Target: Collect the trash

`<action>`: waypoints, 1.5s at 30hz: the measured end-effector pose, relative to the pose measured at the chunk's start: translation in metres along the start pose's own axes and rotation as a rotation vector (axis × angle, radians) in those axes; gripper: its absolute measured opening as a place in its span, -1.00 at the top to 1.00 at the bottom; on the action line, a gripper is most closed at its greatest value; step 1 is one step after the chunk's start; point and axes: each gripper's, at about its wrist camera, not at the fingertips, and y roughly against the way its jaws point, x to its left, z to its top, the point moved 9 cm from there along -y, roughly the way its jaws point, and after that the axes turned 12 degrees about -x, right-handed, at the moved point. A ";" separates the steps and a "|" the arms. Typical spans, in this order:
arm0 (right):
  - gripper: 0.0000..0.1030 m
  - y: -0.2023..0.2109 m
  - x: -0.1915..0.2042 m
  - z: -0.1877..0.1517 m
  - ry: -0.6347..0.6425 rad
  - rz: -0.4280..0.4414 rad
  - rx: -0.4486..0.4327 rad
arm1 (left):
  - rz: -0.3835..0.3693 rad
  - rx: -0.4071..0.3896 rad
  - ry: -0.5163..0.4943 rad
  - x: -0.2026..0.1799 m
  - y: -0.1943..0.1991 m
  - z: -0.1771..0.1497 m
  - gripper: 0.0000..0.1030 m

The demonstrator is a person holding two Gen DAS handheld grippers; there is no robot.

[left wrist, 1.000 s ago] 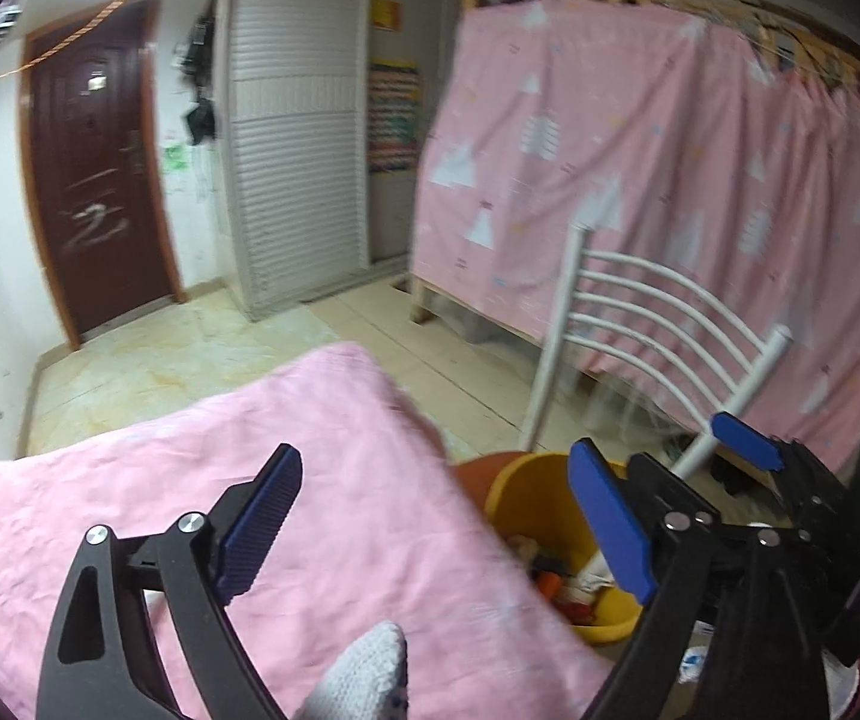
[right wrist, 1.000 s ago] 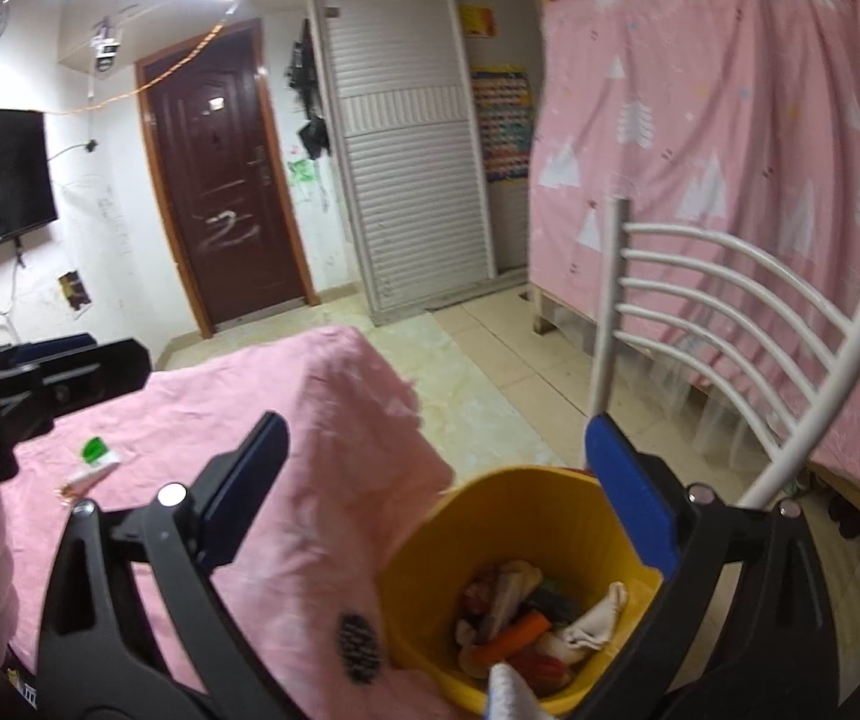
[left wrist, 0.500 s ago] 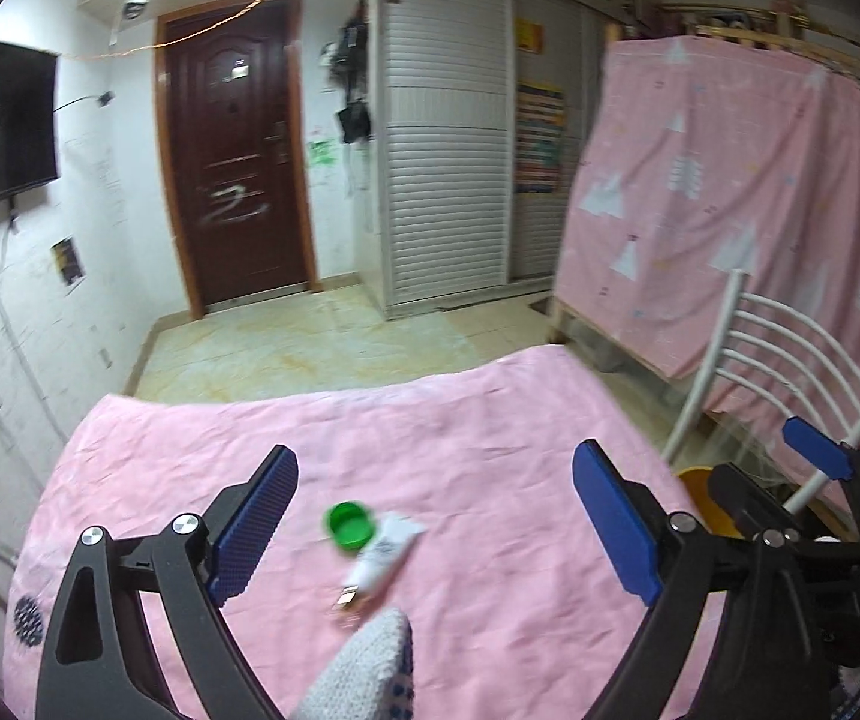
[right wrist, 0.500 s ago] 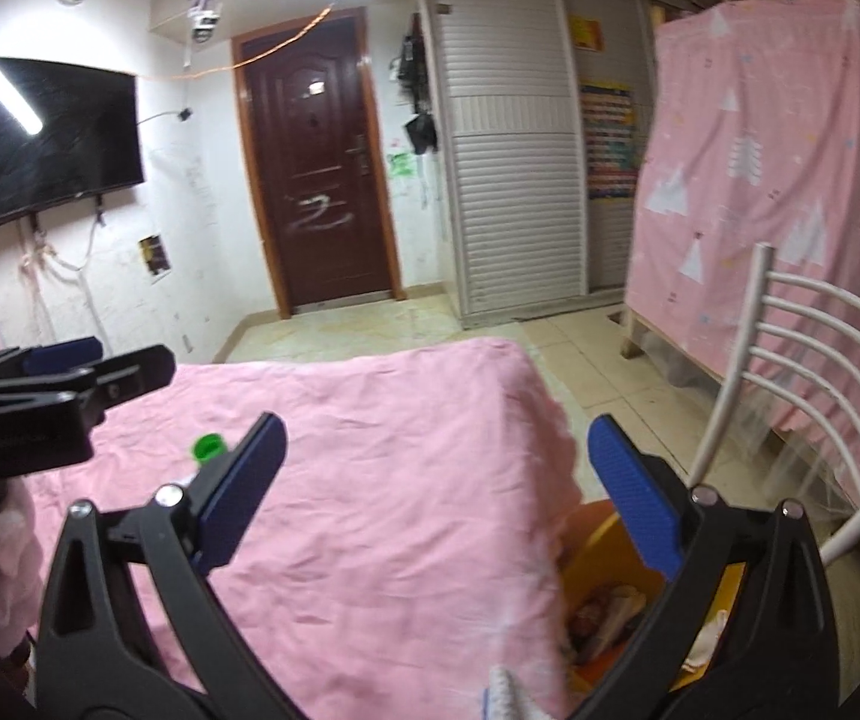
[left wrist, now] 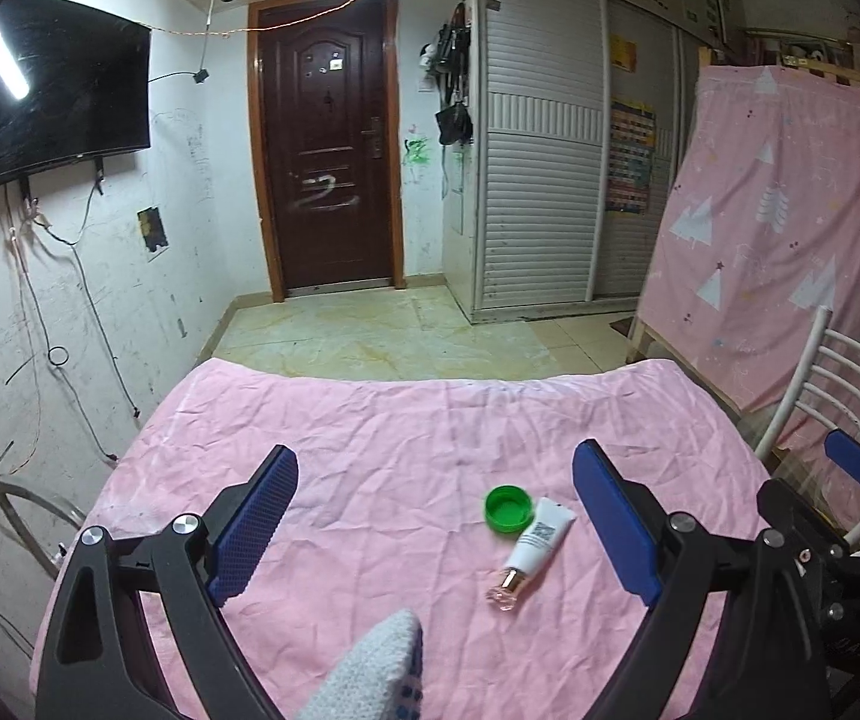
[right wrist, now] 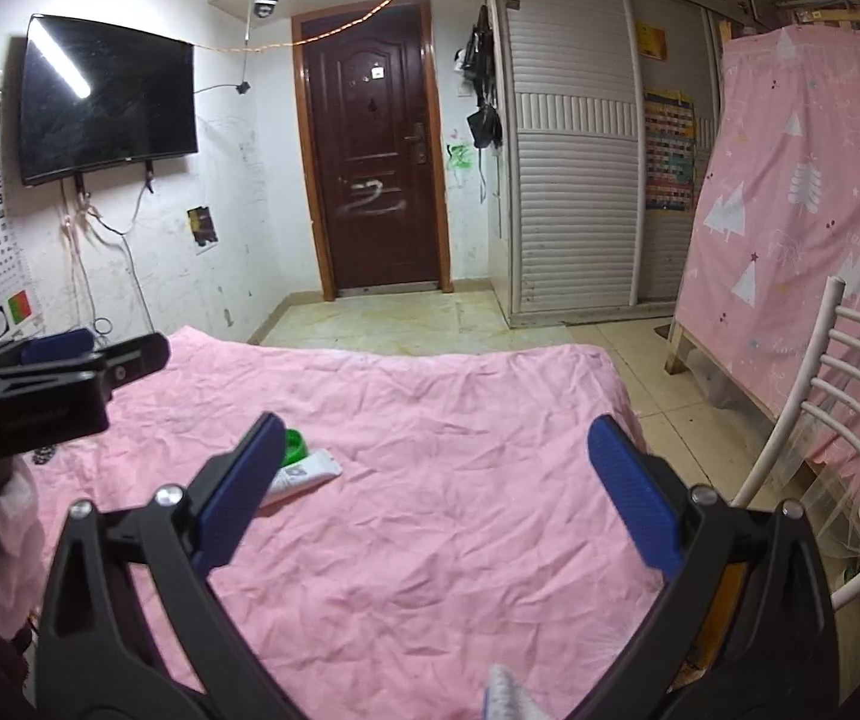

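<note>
A green bottle cap (left wrist: pixel 509 509) and a small white tube (left wrist: pixel 534 546) with a clear pinkish cap lie side by side on the pink tablecloth (left wrist: pixel 382 456). My left gripper (left wrist: pixel 436 516) is open and empty, hovering above the table just near of them. In the right wrist view the green cap (right wrist: pixel 294 443) and tube (right wrist: pixel 304 475) lie left of centre, partly hidden behind my left finger. My right gripper (right wrist: pixel 436 486) is open and empty above the table's right half. The left gripper's body (right wrist: pixel 40 396) shows at that view's left edge.
A white metal chair (right wrist: pixel 838 420) stands right of the table. A pink curtain (left wrist: pixel 790 240) hangs at the right. Tiled floor, a brown door (left wrist: pixel 328 168) and white shutter cupboards (left wrist: pixel 550 180) are beyond. A TV (left wrist: pixel 52 90) hangs on the left wall.
Both grippers have swung left, away from the yellow bin beside the chair and back over the table. The green cap and tube have come into view. The bin has left both views.
</note>
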 end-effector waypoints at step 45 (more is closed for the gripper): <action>-0.88 -0.013 0.045 0.004 0.045 0.054 0.007 | 0.082 0.023 0.080 0.065 -0.002 -0.011 -0.63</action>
